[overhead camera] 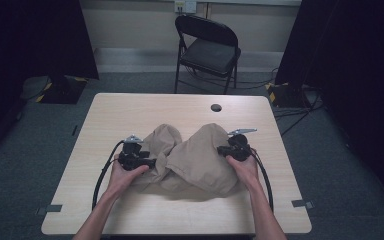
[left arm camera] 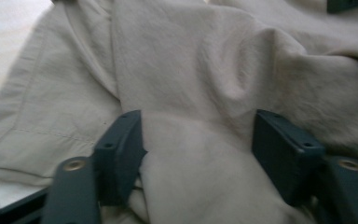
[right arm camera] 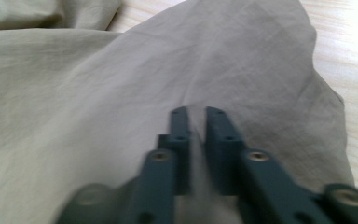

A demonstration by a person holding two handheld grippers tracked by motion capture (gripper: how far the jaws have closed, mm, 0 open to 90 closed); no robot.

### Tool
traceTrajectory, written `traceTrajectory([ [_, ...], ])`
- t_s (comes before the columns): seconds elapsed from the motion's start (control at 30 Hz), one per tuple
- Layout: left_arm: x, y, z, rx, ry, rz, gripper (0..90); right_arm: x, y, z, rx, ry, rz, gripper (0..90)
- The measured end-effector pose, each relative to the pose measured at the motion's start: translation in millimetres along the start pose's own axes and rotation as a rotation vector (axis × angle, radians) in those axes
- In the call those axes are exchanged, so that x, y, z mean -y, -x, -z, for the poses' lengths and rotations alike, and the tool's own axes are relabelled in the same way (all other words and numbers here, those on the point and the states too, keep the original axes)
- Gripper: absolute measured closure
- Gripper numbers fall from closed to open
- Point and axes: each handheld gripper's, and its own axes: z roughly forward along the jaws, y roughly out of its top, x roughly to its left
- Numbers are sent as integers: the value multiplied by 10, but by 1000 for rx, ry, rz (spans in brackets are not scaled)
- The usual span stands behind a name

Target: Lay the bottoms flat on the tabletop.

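The wooden table is the biggest thing here. A black folding chair stands past it, at 12 o'clock.

In the middle of the table lies a tan cloth, all bunched up in 2 big lumps. It looks like some clothes, with a sewn hem on 1 edge.

The left gripper is at 9 o'clock of the cloth. Its 2 jaws stand wide apart with a fat fold of cloth between them, but they are not pinching it yet. The right gripper is at 3 o'clock of the cloth. Its jaws are almost together, and a thin bit of cloth seems pinched in the gap.

I think the job has only just started. The cloth is not flat or folded. The left side needs a grab, then the cloth needs spreading out.
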Motion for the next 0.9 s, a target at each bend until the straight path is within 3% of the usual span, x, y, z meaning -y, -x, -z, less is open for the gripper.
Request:
traceTrajectory([
  [0.13,28,25,-18,-8,-17,-62,570,-13,7,42,-36,51,-13,900],
  [0.2,20,36,-1,-7,-6,-80,771,-49,3,94,-46,77,-16,900],
  [0.27,0,25,48,21,20,-66,873,-107,-14,175,-50,110,-10,900],
  [0.33,-38,30,135,37,66,-51,886,-171,-31,267,-64,146,-6,900],
  [0.57,-149,196,676,97,229,-74,889,-311,-191,736,-96,271,41,900],
  [0.63,-127,295,831,77,240,-130,889,-271,-256,881,-101,289,66,900],
  [0.73,-55,386,1011,81,271,-155,889,-157,-334,1110,-104,319,84,900],
  [0.83,65,456,1172,88,288,-164,889,24,-377,1303,-120,334,86,900],
  [0.9,182,480,1232,112,288,-148,889,160,-400,1360,-131,327,80,900],
])
